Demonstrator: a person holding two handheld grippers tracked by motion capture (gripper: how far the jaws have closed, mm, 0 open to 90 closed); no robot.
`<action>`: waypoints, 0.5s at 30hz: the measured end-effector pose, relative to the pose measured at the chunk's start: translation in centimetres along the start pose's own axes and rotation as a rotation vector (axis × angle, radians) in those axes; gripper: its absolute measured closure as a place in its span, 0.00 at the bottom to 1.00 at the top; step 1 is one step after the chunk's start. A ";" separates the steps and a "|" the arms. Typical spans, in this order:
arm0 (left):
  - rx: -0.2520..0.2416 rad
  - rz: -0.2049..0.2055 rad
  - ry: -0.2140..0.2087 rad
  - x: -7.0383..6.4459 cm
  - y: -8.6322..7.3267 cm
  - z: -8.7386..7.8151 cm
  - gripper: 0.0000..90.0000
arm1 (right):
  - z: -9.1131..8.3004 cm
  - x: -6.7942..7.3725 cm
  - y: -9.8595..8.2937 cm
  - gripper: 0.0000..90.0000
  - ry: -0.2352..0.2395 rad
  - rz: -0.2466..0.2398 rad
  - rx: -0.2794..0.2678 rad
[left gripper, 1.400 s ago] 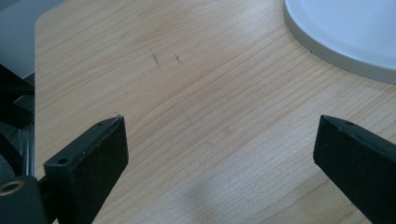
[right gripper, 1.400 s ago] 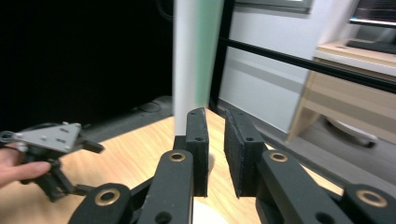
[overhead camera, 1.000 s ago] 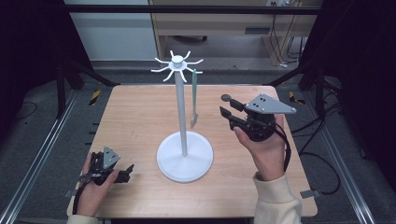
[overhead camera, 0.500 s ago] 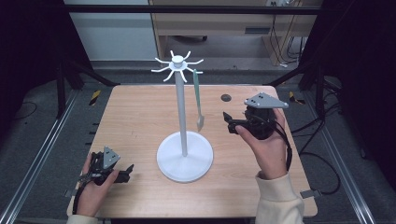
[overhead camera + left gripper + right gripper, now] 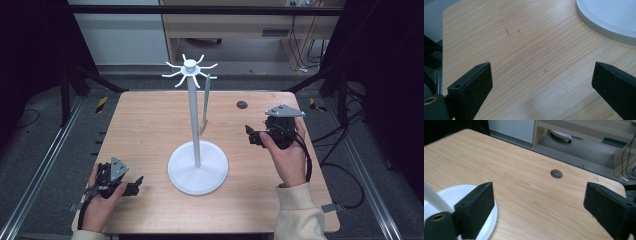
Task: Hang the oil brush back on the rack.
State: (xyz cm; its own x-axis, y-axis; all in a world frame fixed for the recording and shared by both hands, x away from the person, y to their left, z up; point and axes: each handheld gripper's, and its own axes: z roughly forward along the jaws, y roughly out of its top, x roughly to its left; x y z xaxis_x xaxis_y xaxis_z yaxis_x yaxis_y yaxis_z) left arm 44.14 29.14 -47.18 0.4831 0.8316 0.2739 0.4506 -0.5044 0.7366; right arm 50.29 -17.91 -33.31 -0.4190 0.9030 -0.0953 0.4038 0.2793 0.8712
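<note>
High view: white stand at table center, pale green strip hanging from top hook beside pole. Left gripper low at near-left edge, right gripper held right of stand, apart from it; hole in tabletop beyond.

Left gripper view: jaws wide apart, nothing btwn, bare wood below; stand base at upper right.

Right gripper view: jaws spread, empty, above table; base at lower left, hole ahead.
</note>
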 end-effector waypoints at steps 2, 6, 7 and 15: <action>-0.001 -0.001 0.000 0.0 0.0 0.0 0.03 | 0.4 -0.3 -0.5 0.13 -0.013 -0.003 0.017; 0.000 0.002 0.000 0.0 0.0 0.0 0.03 | 1.0 -0.6 -1.2 0.13 -0.019 0.000 0.036; -0.002 -0.001 -0.001 0.0 0.0 0.0 0.03 | 1.1 -0.7 -1.3 0.13 -0.019 0.000 0.038; -0.002 0.000 -0.001 0.0 0.0 0.0 0.03 | 2.2 -0.7 -2.2 0.12 -0.013 0.001 0.080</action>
State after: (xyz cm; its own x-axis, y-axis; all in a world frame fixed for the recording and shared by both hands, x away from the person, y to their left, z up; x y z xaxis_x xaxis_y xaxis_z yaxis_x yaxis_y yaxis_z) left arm 44.13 29.12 -47.19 0.4839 0.8312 0.2736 0.4493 -0.5043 0.7375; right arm 51.52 -18.42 -36.20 -0.4081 0.9073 -0.1014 0.4684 0.3035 0.8298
